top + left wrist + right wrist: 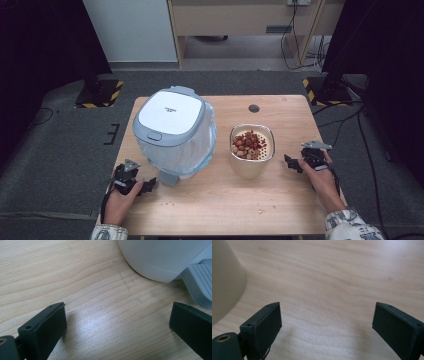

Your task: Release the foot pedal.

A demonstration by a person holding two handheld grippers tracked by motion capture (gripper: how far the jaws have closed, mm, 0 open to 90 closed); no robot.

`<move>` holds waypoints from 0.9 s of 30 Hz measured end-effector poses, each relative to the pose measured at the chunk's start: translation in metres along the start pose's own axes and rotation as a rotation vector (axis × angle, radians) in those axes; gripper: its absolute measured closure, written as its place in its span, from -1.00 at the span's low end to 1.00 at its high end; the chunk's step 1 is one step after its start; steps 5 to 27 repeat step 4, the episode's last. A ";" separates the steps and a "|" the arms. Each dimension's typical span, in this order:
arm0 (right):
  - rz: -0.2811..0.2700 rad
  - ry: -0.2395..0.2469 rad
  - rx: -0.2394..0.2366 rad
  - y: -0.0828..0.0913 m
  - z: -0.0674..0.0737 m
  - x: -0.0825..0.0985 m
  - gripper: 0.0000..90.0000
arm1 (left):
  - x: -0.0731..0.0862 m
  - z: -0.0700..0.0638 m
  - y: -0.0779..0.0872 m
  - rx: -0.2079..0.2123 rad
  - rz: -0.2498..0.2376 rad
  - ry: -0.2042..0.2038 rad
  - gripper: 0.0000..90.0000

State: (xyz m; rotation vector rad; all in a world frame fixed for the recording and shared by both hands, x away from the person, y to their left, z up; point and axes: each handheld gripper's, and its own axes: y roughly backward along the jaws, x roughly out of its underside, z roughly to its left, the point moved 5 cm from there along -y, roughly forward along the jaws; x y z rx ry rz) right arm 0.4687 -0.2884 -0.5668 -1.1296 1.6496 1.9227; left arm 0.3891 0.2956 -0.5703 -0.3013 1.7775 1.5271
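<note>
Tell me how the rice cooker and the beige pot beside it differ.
The rice cooker is closed, its white lid down; the beige pot is open, showing reddish-brown round pieces inside. The rice cooker is white with blue-grey trim and looks clearly bulkier; the pot is plain cream and smaller. The cooker stands nearer the left gripper, the pot nearer the right gripper. Both stand upright on the wooden table.

Bare table [210, 200] in front; cooker [172, 132] and bowl [251, 150] block behind.
</note>
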 end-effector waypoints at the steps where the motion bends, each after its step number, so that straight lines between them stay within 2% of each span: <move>1: 0.022 0.002 0.000 -0.002 0.000 0.004 -0.82 | 0.000 0.000 0.000 0.001 -0.003 0.001 -1.00; 4: 0.034 -0.010 0.004 -0.002 -0.001 0.004 -0.82 | 0.000 0.000 0.000 0.003 -0.004 0.000 -1.00; 27: 0.034 -0.010 0.004 -0.002 -0.001 0.004 -0.82 | 0.000 0.000 0.000 0.003 -0.004 0.000 -1.00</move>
